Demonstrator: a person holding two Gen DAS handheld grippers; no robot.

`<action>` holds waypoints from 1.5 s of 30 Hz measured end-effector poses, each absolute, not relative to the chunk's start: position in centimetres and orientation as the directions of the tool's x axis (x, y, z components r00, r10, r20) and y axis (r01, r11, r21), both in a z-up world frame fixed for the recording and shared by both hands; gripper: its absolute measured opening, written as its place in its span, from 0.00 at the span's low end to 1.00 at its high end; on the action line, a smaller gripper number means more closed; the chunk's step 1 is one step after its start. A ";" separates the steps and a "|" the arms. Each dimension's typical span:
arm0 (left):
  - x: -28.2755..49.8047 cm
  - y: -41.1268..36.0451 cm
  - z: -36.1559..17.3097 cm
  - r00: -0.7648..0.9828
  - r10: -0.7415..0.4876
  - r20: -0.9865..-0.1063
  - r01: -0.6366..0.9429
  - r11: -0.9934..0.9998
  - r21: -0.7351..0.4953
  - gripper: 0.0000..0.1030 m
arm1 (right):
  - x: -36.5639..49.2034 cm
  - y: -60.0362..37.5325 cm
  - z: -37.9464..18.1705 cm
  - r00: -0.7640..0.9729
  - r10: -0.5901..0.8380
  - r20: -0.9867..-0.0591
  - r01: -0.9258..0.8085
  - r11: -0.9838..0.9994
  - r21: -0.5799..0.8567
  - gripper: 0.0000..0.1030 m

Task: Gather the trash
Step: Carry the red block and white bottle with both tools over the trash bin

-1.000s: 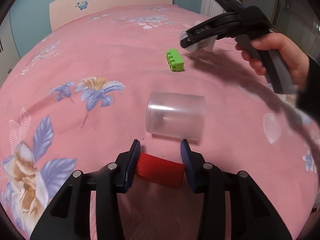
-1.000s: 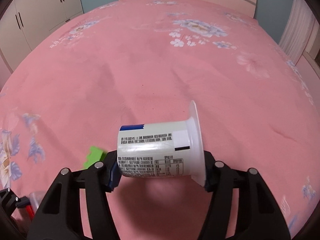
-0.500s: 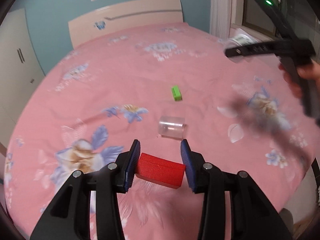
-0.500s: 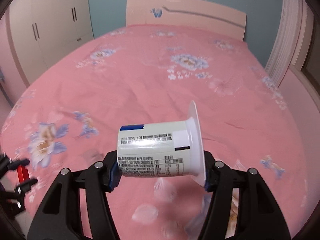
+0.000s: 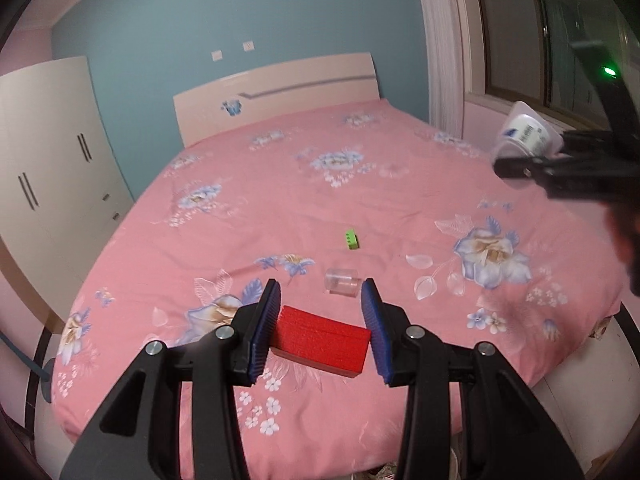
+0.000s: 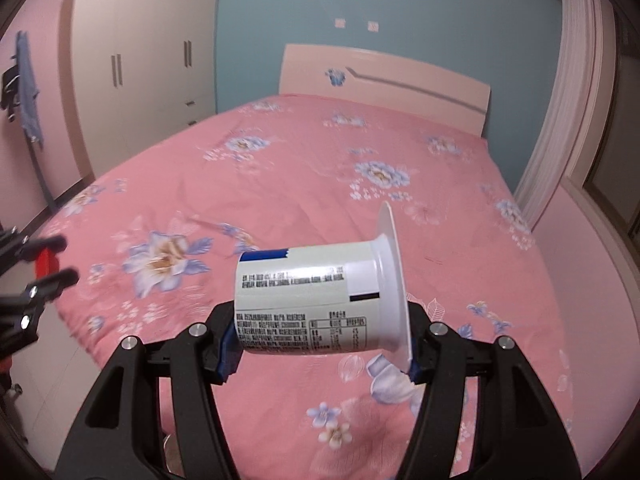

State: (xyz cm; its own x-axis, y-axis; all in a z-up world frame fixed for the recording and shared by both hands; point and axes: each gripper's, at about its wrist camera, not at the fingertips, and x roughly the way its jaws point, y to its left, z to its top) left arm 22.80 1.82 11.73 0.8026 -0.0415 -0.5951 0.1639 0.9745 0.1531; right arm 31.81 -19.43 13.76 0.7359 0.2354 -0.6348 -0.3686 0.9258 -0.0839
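Soft even indoor light, fisheye-warped dark corners, slight motion blur throughout.

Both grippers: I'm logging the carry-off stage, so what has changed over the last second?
Both have pulled up and back from the bed. The left gripper still clamps the red block; the right gripper still clamps the yogurt cup. The clear cup and green brick stayed put.

Bed (image 5: 280, 184): pink cover, blue-and-white floral print. Block (image 5: 322, 338): red. Brick (image 5: 351, 239): green. Cup (image 5: 341, 281): clear. Tub (image 6: 316, 300): white, blue band, black print. Fingers (image 5: 266, 322): blue pads, black frames. Wall (image 5: 280, 20): teal. Wardrobe (image 6: 140, 72): cream.
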 end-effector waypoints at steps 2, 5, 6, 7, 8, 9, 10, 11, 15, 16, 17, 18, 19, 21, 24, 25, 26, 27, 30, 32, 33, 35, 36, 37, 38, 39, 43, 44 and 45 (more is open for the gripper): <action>21.2 1.7 12.6 0.812 -0.039 -0.583 0.156 0.976 0.151 0.43 | 29.0 -19.2 14.8 0.746 0.249 -0.618 -0.387 0.917 -0.098 0.59; 19.3 1.5 13.4 0.819 -0.037 -0.572 0.147 0.978 0.148 0.43 | 26.1 -18.6 15.5 0.760 0.249 -0.600 -0.404 0.905 -0.136 0.59; 18.7 1.4 13.6 0.820 -0.035 -0.571 0.144 0.979 0.147 0.43 | 25.2 -18.4 15.6 0.764 0.247 -0.597 -0.409 0.900 -0.150 0.59; 18.1 1.4 13.8 0.822 -0.036 -0.568 0.143 0.979 0.145 0.43 | 24.2 -18.1 15.7 0.764 0.248 -0.596 -0.415 0.895 -0.160 0.59; 17.6 1.3 13.9 0.824 -0.034 -0.566 0.140 0.980 0.144 0.43 | 23.7 -18.0 15.7 0.761 0.251 -0.598 -0.421 0.892 -0.161 0.59; 17.2 1.4 13.9 0.825 -0.031 -0.564 0.136 0.980 0.145 0.43 | 22.9 -17.8 15.6 0.758 0.256 -0.600 -0.429 0.889 -0.162 0.59; 16.7 1.4 13.9 0.826 -0.028 -0.563 0.134 0.980 0.147 0.43 | 22.2 -17.6 15.6 0.756 0.258 -0.602 -0.434 0.886 -0.165 0.59; 16.3 1.5 13.8 0.826 -0.026 -0.563 0.130 0.981 0.147 0.43 | 21.4 -17.4 15.4 0.751 0.260 -0.606 -0.441 0.881 -0.169 0.59; 15.0 1.9 13.2 0.817 -0.017 -0.577 0.123 0.982 0.145 0.43 | 19.5 -16.6 14.4 0.737 0.266 -0.621 -0.464 0.868 -0.179 0.59; 14.7 2.0 12.9 0.812 -0.013 -0.583 0.121 0.982 0.146 0.43 | 18.8 -16.4 14.2 0.734 0.268 -0.624 -0.469 0.865 -0.180 0.59; 14.5 2.0 12.6 0.809 -0.010 -0.587 0.120 0.982 0.147 0.43 | 18.4 -16.2 13.9 0.728 0.272 -0.629 -0.476 0.862 -0.178 0.59; 14.4 2.1 12.2 0.805 -0.006 -0.594 0.118 0.982 0.149 0.43 | 18.0 -16.0 13.5 0.721 0.279 -0.635 -0.484 0.858 -0.173 0.59; 14.2 2.2 11.9 0.800 -0.003 -0.600 0.118 0.981 0.153 0.43 | 17.7 -15.8 13.1 0.714 0.283 -0.641 -0.491 0.854 -0.169 0.59; 14.0 2.3 10.8 0.787 0.006 -0.617 0.118 0.980 0.159 0.43 | 17.3 -15.4 12.1 0.699 0.291 -0.653 -0.503 0.849 -0.161 0.59; 14.0 2.5 9.0 0.760 0.009 -0.650 0.126 0.979 0.161 0.43 | 16.9 -14.7 10.3 0.668 0.303 -0.680 -0.524 0.840 -0.141 0.59; 14.0 2.6 8.1 0.748 0.009 -0.664 0.129 0.979 0.159 0.43 | 16.8 -14.6 9.8 0.659 0.304 -0.688 -0.528 0.838 -0.136 0.59; 14.0 2.7 7.4 0.737 0.010 -0.676 0.131 0.979 0.157 0.43 | 16.7 -14.3 8.9 0.646 0.304 -0.700 -0.535 0.835 -0.131 0.59; 14.0 2.7 6.3 0.723 0.012 -0.691 0.135 0.978 0.158 0.43 | 16.5 -14.2 8.3 0.637 0.304 -0.709 -0.539 0.832 -0.127 0.59; 14.1 2.9 3.9 0.687 0.018 -0.726 0.142 0.977 0.159 0.43 | 16.4 -13.6 6.0 0.602 0.296 -0.741 -0.554 0.823 -0.122 0.59; 14.3 2.9 2.0 0.658 0.026 -0.753 0.147 0.976 0.162 0.43 | 16.5 -13.2 4.3 0.573 0.286 -0.768 -0.563 0.819 -0.116 0.59; 14.4 2.8 1.1 0.644 0.027 -0.765 0.151 0.975 0.162 0.43 | 16.6 -13.1 3.7 0.560 0.283 -0.778 -0.567 0.816 -0.111 0.59; 14.5 2.8 -0.8 0.614 0.027 -0.789 0.161 0.974 0.159 0.43 | 16.5 -12.9 2.2 0.537 0.277 -0.797 -0.575 0.811 -0.106 0.59; 14.5 2.8 -1.4 0.603 0.025 -0.798 0.166 0.974 0.156 0.43 | 16.4 -12.8 1.3 0.523 0.276 -0.806 -0.581 0.808 -0.100 0.59; 14.5 2.7 -2.4 0.587 0.020 -0.810 0.175 0.973 0.151 0.43 | 16.3 -12.7 0.7 0.511 0.277 -0.814 -0.586 0.805 -0.094 0.59; 14.5 2.6 -3.3 0.572 0.017 -0.820 0.180 0.973 0.146 0.43 | 16.2 -12.5 -0.1 0.497 0.275 -0.823 -0.591 0.802 -0.089 0.59; 14.5 2.5 -4.3 0.555 0.014 -0.832 0.185 0.973 0.140 0.43 | 16.2 -12.3 -1.0 0.483 0.274 -0.832 -0.595 0.799 -0.083 0.59; 14.5 2.1 -8.0 0.489 0.007 -0.872 0.209 0.970 0.125 0.43 | 16.1 -11.6 -4.6 0.415 0.263 -0.871 -0.614 0.787 -0.055 0.59; 14.4 2.0 -8.9 0.473 0.004 -0.881 0.215 0.969 0.120 0.43 | 16.0 -11.4 -5.5 0.399 0.256 -0.880 -0.619 0.783 -0.052 0.59; 14.4 1.9 -9.6 0.462 0.003 -0.887 0.218 0.969 0.117 0.43 | 15.9 -11.3 -6.5 0.381 0.252 -0.890 -0.624 0.780 -0.046 0.59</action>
State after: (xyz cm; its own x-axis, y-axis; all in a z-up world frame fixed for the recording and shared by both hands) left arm 14.36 1.85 -9.60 0.4623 0.0027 -0.8867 0.2183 0.9689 0.1168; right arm 15.89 -11.27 -6.51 0.3806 0.2517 -0.8898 -0.6237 0.7803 -0.0460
